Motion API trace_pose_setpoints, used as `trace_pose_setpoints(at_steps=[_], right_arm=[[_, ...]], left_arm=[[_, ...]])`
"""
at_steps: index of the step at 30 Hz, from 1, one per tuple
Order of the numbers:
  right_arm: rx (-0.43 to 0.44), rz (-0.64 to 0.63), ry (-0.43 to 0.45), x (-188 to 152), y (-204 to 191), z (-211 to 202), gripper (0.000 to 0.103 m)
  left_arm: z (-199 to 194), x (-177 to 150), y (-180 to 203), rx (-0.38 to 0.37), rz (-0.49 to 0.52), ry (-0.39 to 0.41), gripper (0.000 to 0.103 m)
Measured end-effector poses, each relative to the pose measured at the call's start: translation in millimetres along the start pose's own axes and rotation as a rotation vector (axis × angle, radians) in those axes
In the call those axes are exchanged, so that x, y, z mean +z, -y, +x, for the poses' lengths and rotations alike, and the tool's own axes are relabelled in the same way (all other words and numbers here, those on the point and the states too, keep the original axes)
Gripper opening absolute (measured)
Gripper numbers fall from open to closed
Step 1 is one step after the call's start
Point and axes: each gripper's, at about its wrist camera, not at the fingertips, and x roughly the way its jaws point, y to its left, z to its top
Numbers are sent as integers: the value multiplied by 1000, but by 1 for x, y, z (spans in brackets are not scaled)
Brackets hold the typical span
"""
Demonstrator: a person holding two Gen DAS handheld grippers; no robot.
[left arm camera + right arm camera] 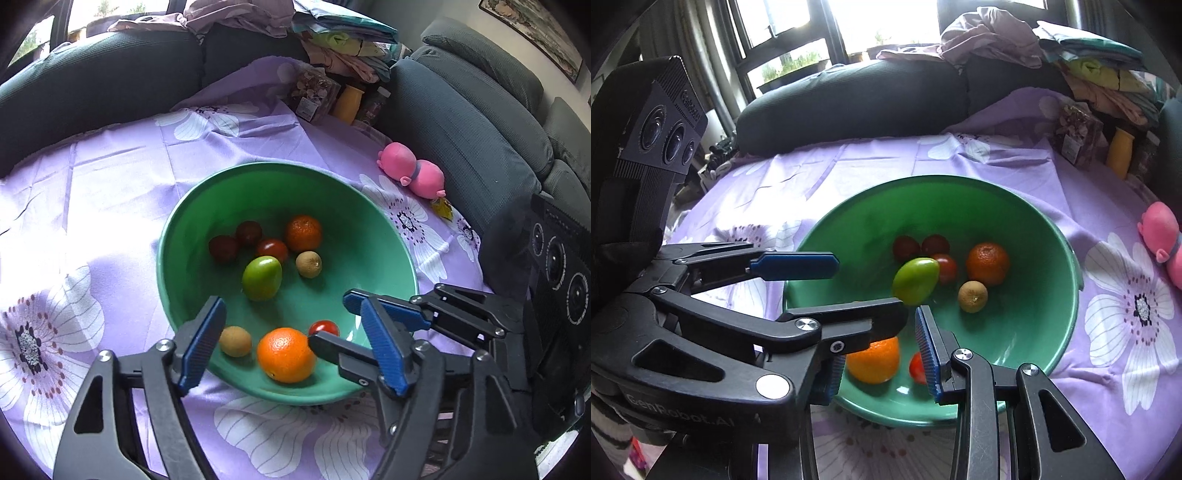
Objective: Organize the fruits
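I'm reading this as a drop-off step: left gripper (291, 347) is standing wide apart over the near rim of the green bowl (258, 177), clamping nothing. The orange (285, 354) is lying in the bowl right between its fingers, pads clear of it. Right gripper (882, 354) is hovering just right of it, fingers fairly close together, gripping nothing. All fruit appears to be sitting in the bowl; I'm seeing none on the purple cloth (110, 184). Next I'm backing the left gripper up and out without nudging the orange.

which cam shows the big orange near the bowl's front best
The left wrist view: the big orange sits whole and unobstructed in the green bowl. In the right wrist view the left gripper's finger covers its top.
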Motion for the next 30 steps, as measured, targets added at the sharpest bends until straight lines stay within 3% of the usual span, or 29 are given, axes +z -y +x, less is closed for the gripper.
trace_pose_setpoints(at_steps=[3, 5, 7, 13, 16, 22, 26, 30], right_arm=[[-27, -5, 14, -2, -2, -11, 39], [-46, -3, 25, -2, -3, -18, 42], [-68, 7, 35, -2, -2, -25, 50], [-108, 41, 80, 0, 1, -51, 70], [-113, 32, 96, -1, -2, -62, 70], [-111, 20, 111, -3, -6, -78, 70], [-117, 3, 117, -3, -10, -83, 70], [-127, -8, 116, -2, -11, -86, 70]], left_arm=[[-14, -1, 0, 40, -10, 29, 85], [-23, -2, 0, 67, -14, 46, 97], [-33, -4, 1, 89, -13, 70, 102], [-59, -10, 1, 126, -27, 107, 102], [-70, -11, 4, 154, -30, 129, 102], [-76, -15, 10, 307, -54, 132, 102], [-76, -16, 10, 296, -60, 104, 102], [-79, -15, 14, 335, -35, 96, 102]])
